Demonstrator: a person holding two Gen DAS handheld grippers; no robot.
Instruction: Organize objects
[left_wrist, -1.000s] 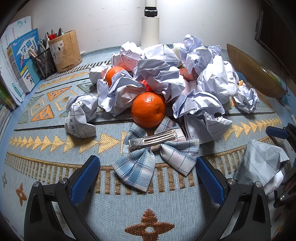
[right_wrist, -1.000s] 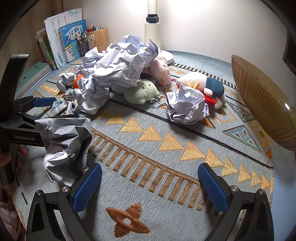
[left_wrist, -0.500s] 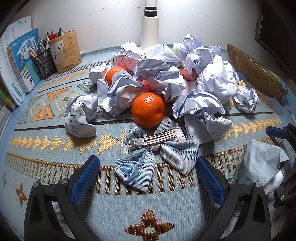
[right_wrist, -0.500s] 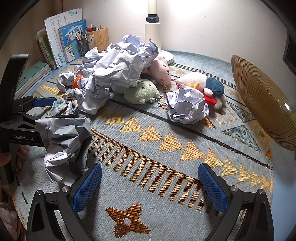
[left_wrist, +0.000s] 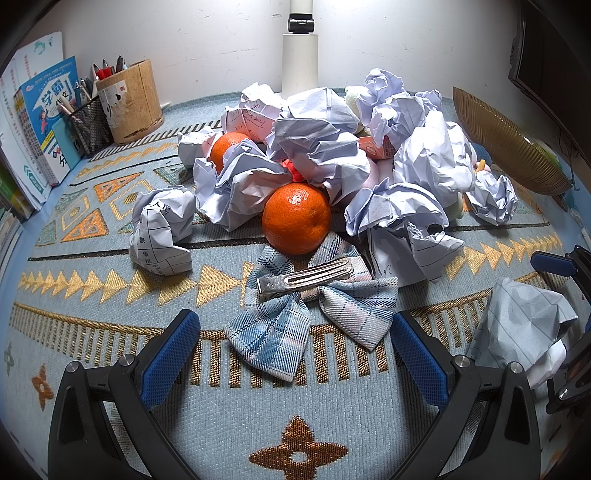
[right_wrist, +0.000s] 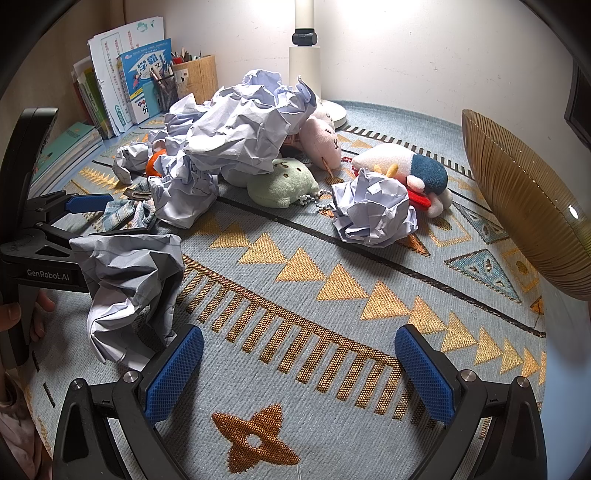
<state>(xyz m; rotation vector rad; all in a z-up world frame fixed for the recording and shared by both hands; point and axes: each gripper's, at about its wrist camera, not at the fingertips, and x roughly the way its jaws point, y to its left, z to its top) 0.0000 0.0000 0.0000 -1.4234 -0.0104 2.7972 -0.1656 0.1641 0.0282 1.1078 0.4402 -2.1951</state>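
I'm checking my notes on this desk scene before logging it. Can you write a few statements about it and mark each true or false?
1. The left gripper is open, with the plaid bow clip lying between its fingers. True.
2. The right gripper is shut on a crumpled paper ball. False: it is open and holds nothing.
3. An orange sits just behind the bow clip. True.
4. The gold ribbed bowl is filled with paper. False: no paper shows in it.
5. The green plush toy lies beside the paper pile. True.
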